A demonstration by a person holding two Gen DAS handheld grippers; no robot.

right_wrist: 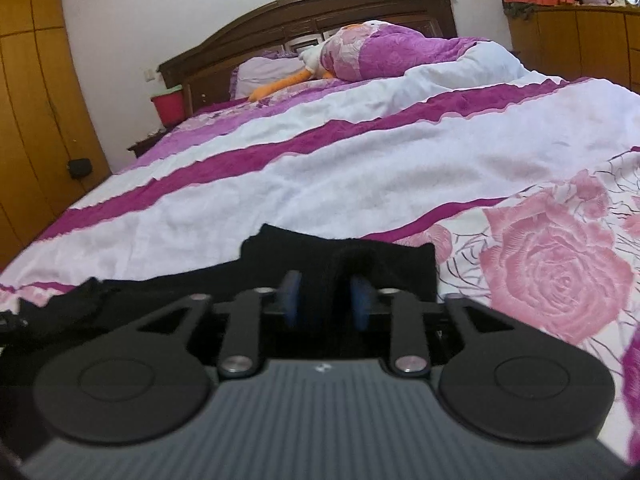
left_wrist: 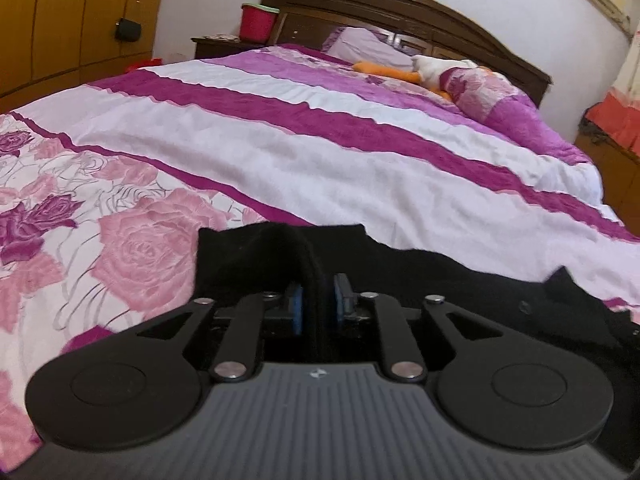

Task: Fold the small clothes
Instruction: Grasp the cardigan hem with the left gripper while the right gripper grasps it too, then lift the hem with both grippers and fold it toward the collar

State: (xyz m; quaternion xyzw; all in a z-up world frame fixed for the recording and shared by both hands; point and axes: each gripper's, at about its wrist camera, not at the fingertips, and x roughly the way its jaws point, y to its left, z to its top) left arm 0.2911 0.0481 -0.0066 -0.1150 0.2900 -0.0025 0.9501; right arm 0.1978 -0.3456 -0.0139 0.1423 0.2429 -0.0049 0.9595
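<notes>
From the left wrist view, the left gripper (left_wrist: pixel 317 300) has its blue pads (left_wrist: pixel 296 305) drawn in close on a raised ridge of the black garment (left_wrist: pixel 440 276), pinching that fold between them. The garment lies on the bedspread (left_wrist: pixel 280 152) at the near edge of the bed, its left corner squared off in front of the gripper and the rest of the cloth running off to the right, where it turns rumpled. Under and around it the bedspread shows pink roses on the left, then white and magenta bands running across. Farther up the bed a plush toy (left_wrist: pixel 420 70) in white and orange lies by a pillow (left_wrist: pixel 360 42), against the dark wooden headboard (left_wrist: pixel 400 12). A red bucket (left_wrist: pixel 258 22) stands on the nightstand beside the bed, and a yellow wardrobe (left_wrist: pixel 72 16) fills the left wall.

From the right wrist view, the right gripper (right_wrist: pixel 325 298) likewise has its blue pads (right_wrist: pixel 291 300) closed in on a bunched hump of the same black garment (right_wrist: pixel 280 256), gripping it. Here the cloth's right corner sits just ahead of the gripper, and the fabric trails away to the left in loose folds along the near edge of the bedspread (right_wrist: pixel 320 176). A large pink rose pattern lies just to the right of the garment. The plush toy (right_wrist: pixel 288 78), headboard (right_wrist: pixel 320 12), red bucket (right_wrist: pixel 170 108) and wardrobe (right_wrist: pixel 36 100) show beyond, with a wooden dresser (right_wrist: pixel 580 44) at the far right
</notes>
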